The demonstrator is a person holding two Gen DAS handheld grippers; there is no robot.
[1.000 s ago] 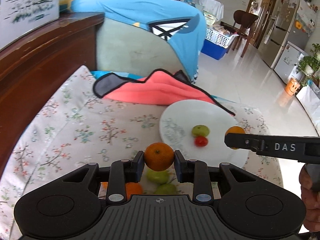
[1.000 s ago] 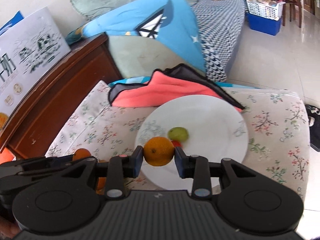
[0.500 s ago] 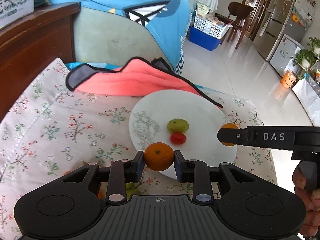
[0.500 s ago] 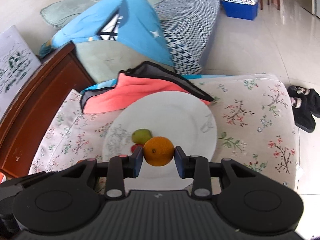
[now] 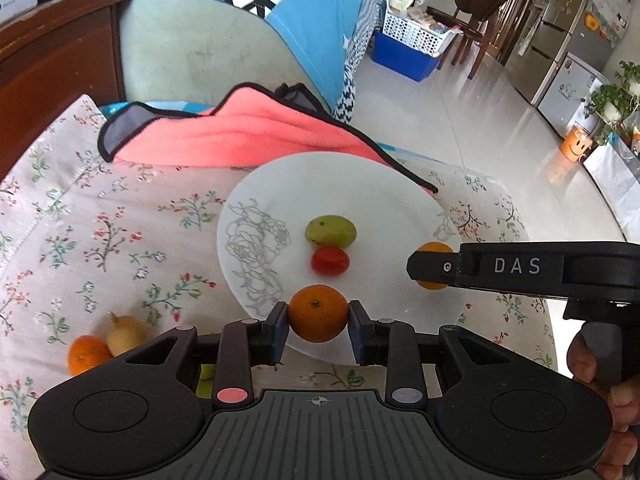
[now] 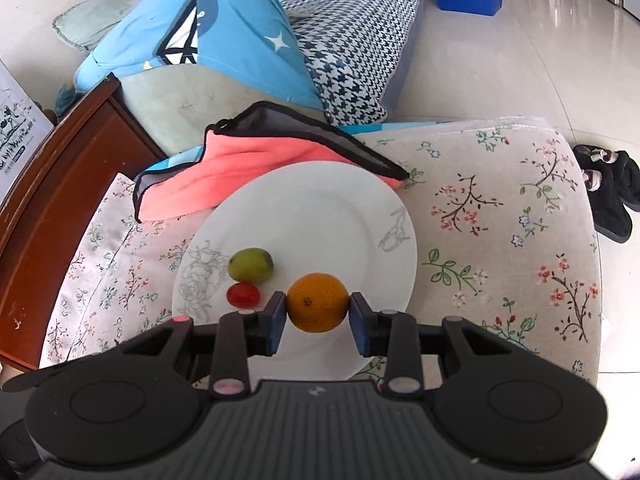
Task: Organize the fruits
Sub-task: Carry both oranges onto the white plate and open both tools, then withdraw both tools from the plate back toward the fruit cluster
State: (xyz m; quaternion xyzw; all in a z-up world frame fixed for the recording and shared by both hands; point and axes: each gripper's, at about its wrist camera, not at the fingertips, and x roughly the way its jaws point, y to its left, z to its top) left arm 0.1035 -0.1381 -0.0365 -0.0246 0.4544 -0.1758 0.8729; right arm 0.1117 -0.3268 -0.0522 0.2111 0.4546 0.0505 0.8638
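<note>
I'm holding two oranges at once. My left gripper (image 5: pixel 318 320) is clamped on a small orange (image 5: pixel 318 313), its pads pressing both sides, and I'm hanging it over the near rim of the white plate (image 5: pixel 400 196). My right gripper (image 6: pixel 318 316) is gripping its own orange (image 6: pixel 318 303) the same way, over the plate's near right part. I'm keeping both squeezed at the widest part so the round fruit isn't rolling out.

On the plate a green fruit (image 5: pixel 330 231) is touching a red cherry tomato (image 5: pixel 330 261), so I'm aiming for the bare white beside them. Off the plate, on the floral cloth (image 5: pixel 120 220), another orange (image 5: pixel 86 354) and a pale yellowish fruit (image 5: pixel 125 335) are lying together, waiting to be collected, I reckon. The plate's far edge is resting on a pink towel (image 5: pixel 240 136), so it may be sitting tilted; I'd set these down gently.
</note>
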